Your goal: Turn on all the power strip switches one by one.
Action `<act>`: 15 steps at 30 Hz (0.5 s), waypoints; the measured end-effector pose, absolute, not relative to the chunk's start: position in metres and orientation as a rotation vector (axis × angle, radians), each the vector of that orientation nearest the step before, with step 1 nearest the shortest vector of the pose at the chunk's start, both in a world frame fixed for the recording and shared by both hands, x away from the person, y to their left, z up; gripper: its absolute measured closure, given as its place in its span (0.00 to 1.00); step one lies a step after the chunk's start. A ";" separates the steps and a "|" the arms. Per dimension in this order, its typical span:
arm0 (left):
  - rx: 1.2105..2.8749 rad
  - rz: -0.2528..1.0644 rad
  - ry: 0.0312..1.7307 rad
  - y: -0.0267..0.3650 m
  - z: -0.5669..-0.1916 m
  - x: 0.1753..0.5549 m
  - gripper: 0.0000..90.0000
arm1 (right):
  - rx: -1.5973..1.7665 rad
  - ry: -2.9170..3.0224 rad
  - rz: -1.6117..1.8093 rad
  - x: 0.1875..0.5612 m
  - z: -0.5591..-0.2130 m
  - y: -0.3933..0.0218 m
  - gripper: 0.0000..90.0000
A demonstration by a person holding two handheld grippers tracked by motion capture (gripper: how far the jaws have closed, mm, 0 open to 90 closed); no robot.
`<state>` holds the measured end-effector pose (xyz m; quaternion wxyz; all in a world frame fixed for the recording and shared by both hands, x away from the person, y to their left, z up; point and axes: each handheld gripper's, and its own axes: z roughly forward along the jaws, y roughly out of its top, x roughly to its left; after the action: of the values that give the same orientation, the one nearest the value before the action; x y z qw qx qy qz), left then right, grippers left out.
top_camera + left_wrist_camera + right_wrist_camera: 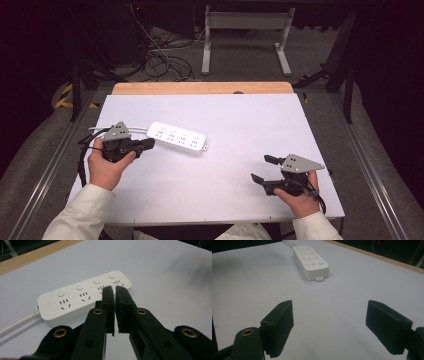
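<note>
A white power strip with several sockets and round buttons lies flat on the white table, left of centre. Its white cord runs off to the left. My left gripper hovers just in front of the strip's left end, shut with nothing between its fingers. In the left gripper view its jaws meet above the strip, apart from it. My right gripper rests near the front right of the table, open and empty. From the right gripper view the strip lies well ahead.
A wooden strip edges the table's far side. Beyond it on the floor are tangled cables and a white desk frame. A metal rail runs along the table's right side.
</note>
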<state>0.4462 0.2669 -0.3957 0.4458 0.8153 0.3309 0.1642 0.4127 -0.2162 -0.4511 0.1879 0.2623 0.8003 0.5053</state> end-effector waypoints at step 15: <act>2.041 0.389 0.873 0.260 -0.394 0.490 1.00 | 0.750 2.260 1.428 0.409 -0.454 -0.216 0.25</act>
<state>0.4904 0.2597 -0.3943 0.4296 0.8179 0.3497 0.1557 0.4093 -0.2155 -0.4537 0.1812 0.2656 0.8005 0.5059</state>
